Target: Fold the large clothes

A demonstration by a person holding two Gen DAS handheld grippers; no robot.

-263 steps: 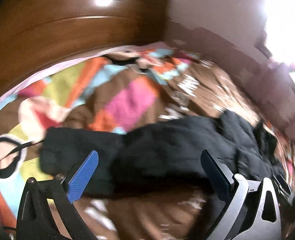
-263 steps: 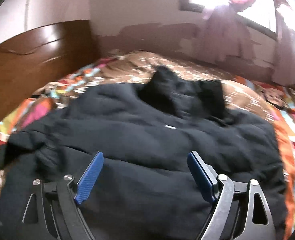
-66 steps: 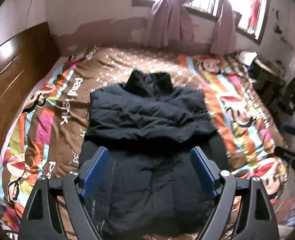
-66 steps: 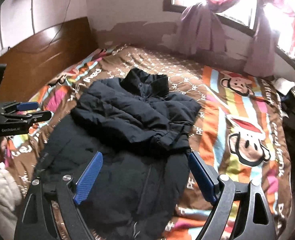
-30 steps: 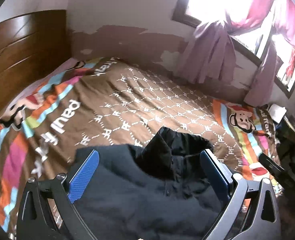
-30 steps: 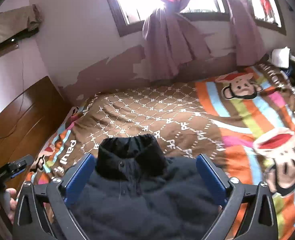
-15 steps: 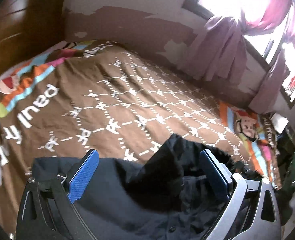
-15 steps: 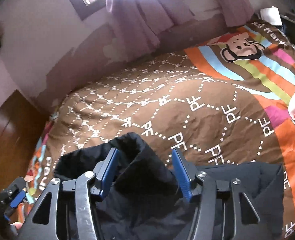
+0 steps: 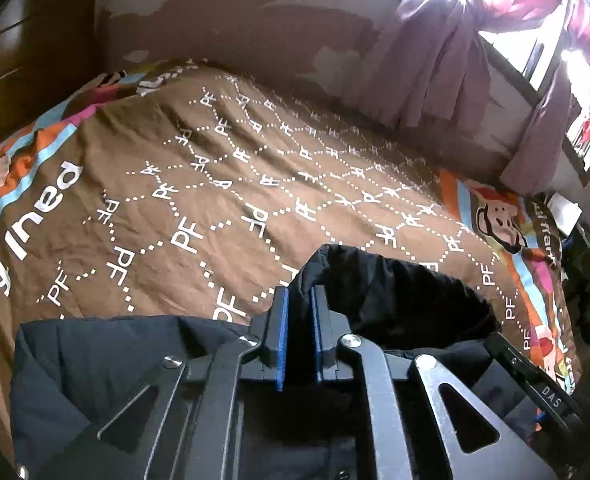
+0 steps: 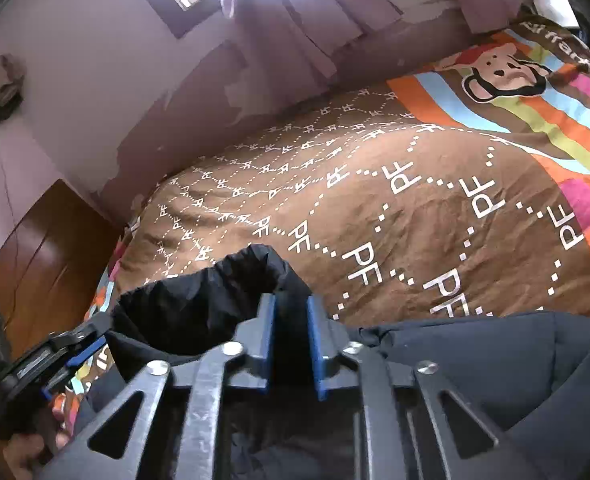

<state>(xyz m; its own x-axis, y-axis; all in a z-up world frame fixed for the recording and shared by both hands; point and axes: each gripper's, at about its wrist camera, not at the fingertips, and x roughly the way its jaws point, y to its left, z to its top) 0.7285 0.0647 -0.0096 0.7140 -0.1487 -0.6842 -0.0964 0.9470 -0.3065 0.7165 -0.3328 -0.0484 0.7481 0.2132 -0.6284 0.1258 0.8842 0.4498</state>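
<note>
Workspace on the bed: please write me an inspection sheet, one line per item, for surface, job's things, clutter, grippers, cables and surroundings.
Surface: bed cover, brown with white PF print, striped monkey border.
Job's things: black jacket lying on the cover, collar raised.
Clutter: nothing seen on the cover.
Grippers: left gripper shut on the collar's left end; right gripper shut on its right end.
Cables: nothing seen.
Surroundings: wooden headboard, peeling wall, purple curtains, bright window.

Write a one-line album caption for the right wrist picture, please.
Right gripper pinches the collar of a black jacket on a brown monkey-print bedspread.
</note>
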